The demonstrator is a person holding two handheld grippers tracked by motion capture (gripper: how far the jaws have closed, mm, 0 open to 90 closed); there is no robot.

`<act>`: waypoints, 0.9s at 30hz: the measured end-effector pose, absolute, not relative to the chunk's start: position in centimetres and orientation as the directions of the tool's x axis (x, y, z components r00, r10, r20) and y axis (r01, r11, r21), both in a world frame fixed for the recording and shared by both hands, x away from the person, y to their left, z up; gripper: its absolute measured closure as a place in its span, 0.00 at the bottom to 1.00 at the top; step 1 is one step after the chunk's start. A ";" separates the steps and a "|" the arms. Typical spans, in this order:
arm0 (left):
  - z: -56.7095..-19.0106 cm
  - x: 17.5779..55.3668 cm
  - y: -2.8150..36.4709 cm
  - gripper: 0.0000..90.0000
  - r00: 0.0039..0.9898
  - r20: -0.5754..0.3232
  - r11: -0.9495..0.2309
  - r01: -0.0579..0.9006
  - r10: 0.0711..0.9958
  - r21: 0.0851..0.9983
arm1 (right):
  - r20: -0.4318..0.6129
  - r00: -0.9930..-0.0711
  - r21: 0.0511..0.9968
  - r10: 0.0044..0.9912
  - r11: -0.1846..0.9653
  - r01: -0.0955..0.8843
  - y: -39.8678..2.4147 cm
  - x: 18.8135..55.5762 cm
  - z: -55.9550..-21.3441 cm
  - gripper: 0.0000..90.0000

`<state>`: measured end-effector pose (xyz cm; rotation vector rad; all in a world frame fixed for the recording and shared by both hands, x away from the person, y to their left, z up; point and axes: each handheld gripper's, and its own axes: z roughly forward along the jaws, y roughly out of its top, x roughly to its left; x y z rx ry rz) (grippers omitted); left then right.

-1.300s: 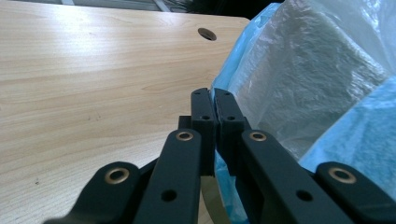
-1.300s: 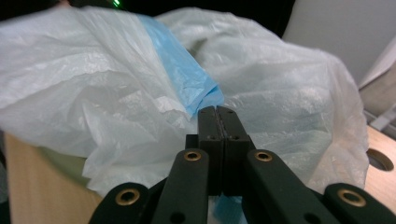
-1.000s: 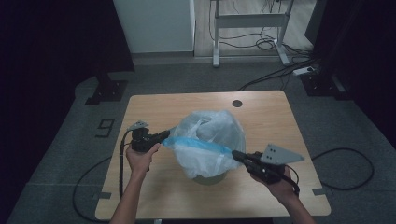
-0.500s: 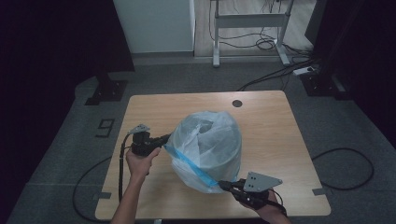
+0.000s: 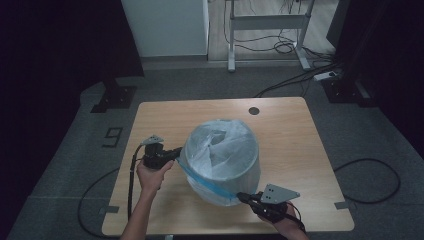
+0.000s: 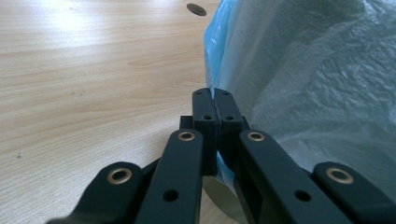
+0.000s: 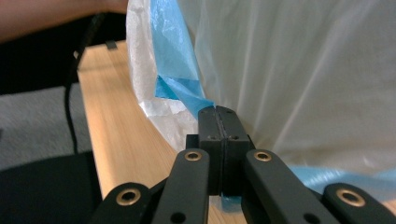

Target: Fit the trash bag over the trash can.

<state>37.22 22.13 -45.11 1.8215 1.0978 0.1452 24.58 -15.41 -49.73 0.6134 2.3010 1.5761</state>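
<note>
I have brought my right tool (image 5: 243, 197) down toward the near edge of the worktop (image 5: 300, 130), and it has pulled the blue hem of the plastic bag (image 5: 220, 150) lower over that side.

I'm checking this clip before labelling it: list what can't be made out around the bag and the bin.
- Bin: the plastic bag drapes over it in the high view, hiding its walls.
- Bag's blue hem: pinched part hidden between the right gripper jaws.
- Right hand: cut off by the high view's bottom edge.
- Bin's contents: hidden.
</note>
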 end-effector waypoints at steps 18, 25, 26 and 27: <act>-45.1 37.1 21.7 0.98 0.592 -0.345 -0.133 0.616 0.728 0.777 | 0.073 -0.705 0.973 0.706 0.106 0.207 -18.7 24.8 -47.7 0.43; -45.1 37.1 21.8 0.98 0.593 -0.348 -0.131 0.616 0.726 0.777 | 0.051 -0.708 0.966 0.704 0.145 0.213 -16.5 25.3 -47.5 0.56; -45.1 37.1 21.8 0.98 0.593 -0.347 -0.131 0.615 0.727 0.778 | 0.047 -0.702 0.966 0.711 0.147 0.214 -16.5 25.3 -47.5 0.66; -45.1 37.1 21.8 0.98 0.594 -0.343 -0.131 0.612 0.728 0.780 | 0.041 -0.697 0.965 0.716 0.152 0.213 -16.5 25.4 -47.5 0.77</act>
